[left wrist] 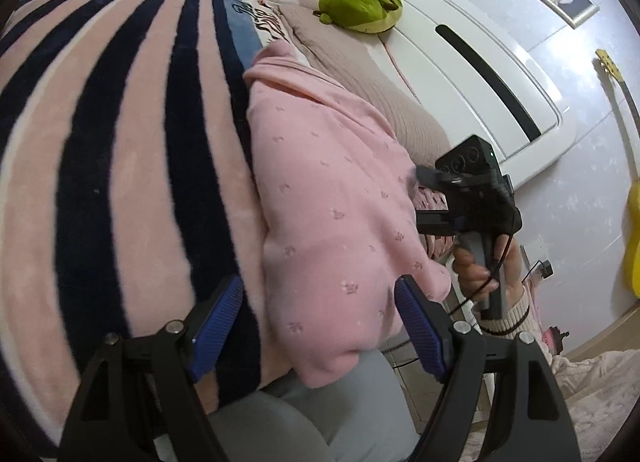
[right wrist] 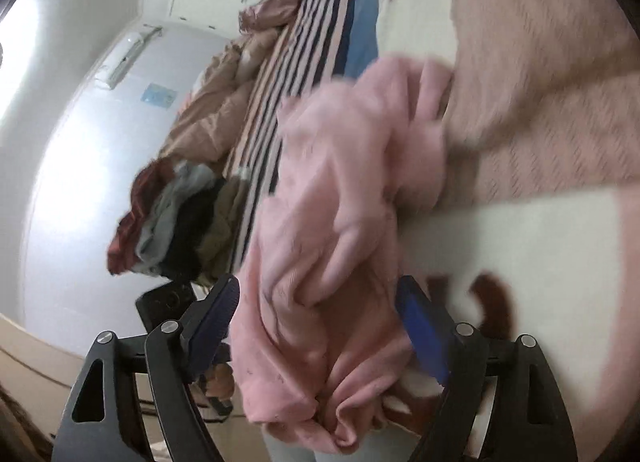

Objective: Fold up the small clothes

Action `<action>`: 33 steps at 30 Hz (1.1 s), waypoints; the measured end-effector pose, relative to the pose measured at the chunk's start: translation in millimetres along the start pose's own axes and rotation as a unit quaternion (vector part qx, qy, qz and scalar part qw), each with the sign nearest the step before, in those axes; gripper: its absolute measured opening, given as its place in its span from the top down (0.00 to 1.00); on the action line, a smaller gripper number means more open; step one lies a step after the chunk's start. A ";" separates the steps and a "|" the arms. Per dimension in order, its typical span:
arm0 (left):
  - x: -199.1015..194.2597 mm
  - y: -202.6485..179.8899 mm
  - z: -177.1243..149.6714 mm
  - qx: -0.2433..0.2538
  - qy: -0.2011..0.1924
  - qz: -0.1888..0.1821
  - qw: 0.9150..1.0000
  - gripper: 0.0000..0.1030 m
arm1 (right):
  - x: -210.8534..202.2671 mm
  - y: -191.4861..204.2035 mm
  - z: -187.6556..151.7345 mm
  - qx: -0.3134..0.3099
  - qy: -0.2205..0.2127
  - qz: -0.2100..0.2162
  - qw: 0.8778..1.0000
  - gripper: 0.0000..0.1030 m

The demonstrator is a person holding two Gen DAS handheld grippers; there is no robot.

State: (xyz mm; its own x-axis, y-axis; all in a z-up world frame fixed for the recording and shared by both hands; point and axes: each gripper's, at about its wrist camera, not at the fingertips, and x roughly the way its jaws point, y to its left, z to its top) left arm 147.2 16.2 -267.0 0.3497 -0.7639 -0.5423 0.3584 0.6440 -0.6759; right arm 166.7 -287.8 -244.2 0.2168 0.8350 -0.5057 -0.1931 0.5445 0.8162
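Note:
A small pink garment [left wrist: 332, 198] with tiny printed motifs lies on the bed, its near end hanging over the bed edge. My left gripper [left wrist: 320, 318] is open, its blue pads [left wrist: 218, 322] on either side of the garment's near end. In the right wrist view the same pink garment [right wrist: 332, 222] looks bunched and wrinkled and runs between the open fingers of my right gripper [right wrist: 320, 326]. The right gripper also shows in the left wrist view [left wrist: 420, 196], beside the garment's right edge, held by a hand.
A pink, navy and white striped blanket [left wrist: 120, 142] covers the bed. A green plush toy [left wrist: 360, 8] lies by the white headboard [left wrist: 460, 50]. A pile of dark and grey clothes [right wrist: 172, 222] sits at the bed's far side. A yellow guitar [left wrist: 630, 198] leans on the wall.

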 end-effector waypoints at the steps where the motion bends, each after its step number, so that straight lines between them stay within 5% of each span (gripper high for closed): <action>1: 3.9 -3.2 -2.0 0.006 0.010 -0.001 1.000 0.51 | 5.2 5.4 1.0 -0.019 -0.009 -0.037 0.999 0.33; 2: 6.7 -4.5 -4.3 0.007 0.020 0.003 1.000 0.58 | 10.0 11.6 1.3 -0.056 -0.022 -0.100 0.993 0.52; 3: 6.4 -4.9 -7.5 0.008 0.024 0.006 1.000 0.58 | 9.5 15.3 1.5 -0.085 -0.032 -0.141 0.986 0.59; 6: -1.9 -5.5 -17.2 0.009 0.029 0.003 1.000 0.58 | 3.7 12.7 5.5 -0.103 -0.049 -0.179 0.977 0.60; 8: -10.9 -6.2 -18.7 0.010 0.019 0.005 1.000 0.45 | -2.1 15.9 3.4 -0.097 -0.057 -0.180 0.977 0.59; 10: -19.3 -3.6 -15.1 0.002 0.004 -0.009 1.000 0.32 | -9.4 17.3 1.2 -0.086 -0.060 -0.163 0.981 0.53; 12: -19.2 0.3 -9.4 -0.011 -0.002 -0.028 1.000 0.32 | -13.4 6.8 6.8 -0.044 -0.048 -0.102 0.993 0.19; 16: 3.1 3.7 3.7 -0.027 0.011 -0.031 0.999 0.32 | -2.3 -8.7 28.6 -0.022 -0.046 -0.076 0.996 0.14; 18: 15.0 1.5 6.6 -0.028 0.012 -0.030 0.999 0.41 | 15.1 -9.2 44.4 -0.012 -0.033 -0.054 0.998 0.22; 20: 21.1 -0.7 7.8 -0.029 0.015 -0.003 0.999 0.64 | 32.9 -9.5 56.7 0.007 -0.023 -0.054 0.998 0.50; 23: 6.6 -12.2 11.5 -0.011 -0.010 0.021 1.000 0.74 | 50.9 -5.4 71.5 0.024 -0.027 -0.042 0.998 0.65; 29: -71.5 -44.5 33.1 0.051 -0.089 0.079 0.992 0.75 | 54.3 77.9 90.1 -0.055 -0.058 -0.008 0.997 0.70; 33: -144.4 -74.3 50.3 0.098 -0.145 0.119 0.977 0.75 | 58.2 163.0 108.9 -0.132 -0.079 0.034 0.988 0.70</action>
State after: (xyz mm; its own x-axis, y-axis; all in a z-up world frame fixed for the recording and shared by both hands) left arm 113.6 80.8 -113.3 0.6641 -0.5663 -0.4882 0.3868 0.8190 -0.4238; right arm 252.0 -159.0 -110.2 0.3375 0.8592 -0.3846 -0.4503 0.5062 0.7356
